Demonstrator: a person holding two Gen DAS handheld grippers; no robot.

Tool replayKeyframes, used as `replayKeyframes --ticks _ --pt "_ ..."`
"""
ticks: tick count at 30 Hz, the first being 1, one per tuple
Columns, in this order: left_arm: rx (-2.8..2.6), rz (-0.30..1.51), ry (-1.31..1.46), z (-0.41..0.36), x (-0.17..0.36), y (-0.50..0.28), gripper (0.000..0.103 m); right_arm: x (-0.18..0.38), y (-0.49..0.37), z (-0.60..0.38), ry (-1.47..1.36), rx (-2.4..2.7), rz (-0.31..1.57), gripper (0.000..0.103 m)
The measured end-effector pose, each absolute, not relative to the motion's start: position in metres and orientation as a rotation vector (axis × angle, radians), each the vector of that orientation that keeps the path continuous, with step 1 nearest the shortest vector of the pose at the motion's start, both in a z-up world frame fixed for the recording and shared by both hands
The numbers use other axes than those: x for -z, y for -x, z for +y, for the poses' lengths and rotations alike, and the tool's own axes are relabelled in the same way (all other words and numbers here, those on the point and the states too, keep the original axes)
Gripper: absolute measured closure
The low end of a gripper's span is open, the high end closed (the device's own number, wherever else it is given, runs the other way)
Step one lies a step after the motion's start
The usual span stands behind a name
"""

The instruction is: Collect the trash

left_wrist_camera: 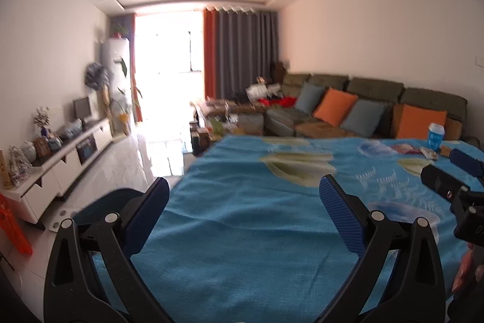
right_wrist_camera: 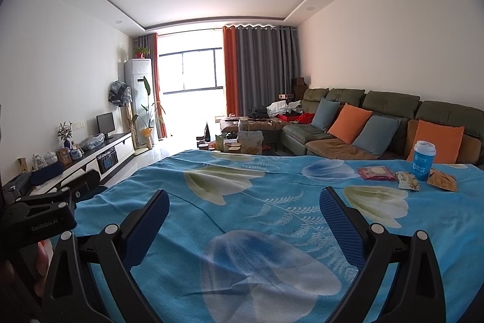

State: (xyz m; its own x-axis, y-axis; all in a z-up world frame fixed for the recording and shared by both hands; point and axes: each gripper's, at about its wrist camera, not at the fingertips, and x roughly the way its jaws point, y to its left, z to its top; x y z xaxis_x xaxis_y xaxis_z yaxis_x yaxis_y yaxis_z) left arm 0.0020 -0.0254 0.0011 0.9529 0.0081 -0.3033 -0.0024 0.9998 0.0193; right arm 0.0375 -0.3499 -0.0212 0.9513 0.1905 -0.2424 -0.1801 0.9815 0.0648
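Left view: left gripper (left_wrist_camera: pixel 243 196) fingers spread wide, holding nothing, over the blue tablecloth (left_wrist_camera: pixel 242 232). Right view: right gripper (right_wrist_camera: pixel 244 209) wide too; one cup (right_wrist_camera: pixel 424 160) and three wrappers (right_wrist_camera: pixel 376 173) near the tabletop's far right corner.

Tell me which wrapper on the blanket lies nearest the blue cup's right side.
The orange-tan wrapper, the only one right of the blue cup. The pale green wrapper and the red packet both lie to the cup's left on the blue blanket.
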Motion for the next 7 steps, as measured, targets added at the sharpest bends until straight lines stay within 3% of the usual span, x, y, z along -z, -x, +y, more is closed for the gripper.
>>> replayKeyframes --ticks 7 --pt "0.081 0.551 0.037 -0.019 0.008 -0.06 0.006 0.019 -0.064 -0.399 -0.036 -0.109 0.41 0.007"
